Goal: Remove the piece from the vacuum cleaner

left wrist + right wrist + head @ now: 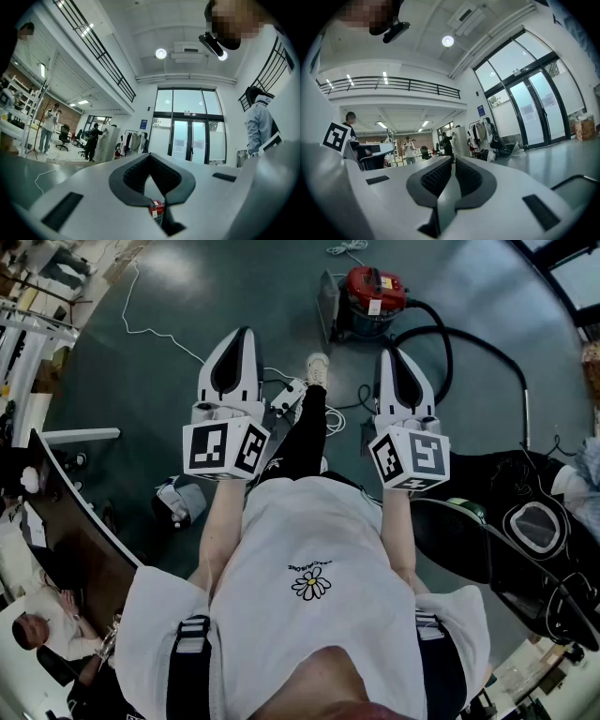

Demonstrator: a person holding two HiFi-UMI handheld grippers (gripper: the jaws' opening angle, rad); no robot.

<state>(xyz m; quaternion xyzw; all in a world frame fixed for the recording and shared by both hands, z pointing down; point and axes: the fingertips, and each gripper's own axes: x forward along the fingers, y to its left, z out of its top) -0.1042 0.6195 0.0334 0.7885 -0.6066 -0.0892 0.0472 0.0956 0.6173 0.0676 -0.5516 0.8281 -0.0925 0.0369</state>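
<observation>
The red vacuum cleaner (373, 294) stands on the grey floor ahead of me, and its black hose (473, 337) loops off to the right. I hold both grippers up at chest height, well short of the vacuum and touching nothing. My left gripper (241, 336) is shut and empty. In the left gripper view the closed jaws (151, 158) point across the hall, and a sliver of the red vacuum (157, 207) shows low between them. My right gripper (393, 354) is also shut with nothing in it, and its pads (440, 177) meet in the right gripper view.
A white cable (157, 332) and a power strip (288, 396) lie on the floor near my raised foot. A dark desk (70, 526) stands at the left, black chairs and gear (525, 521) at the right. Several people (93, 139) stand far off by glass doors (190, 126).
</observation>
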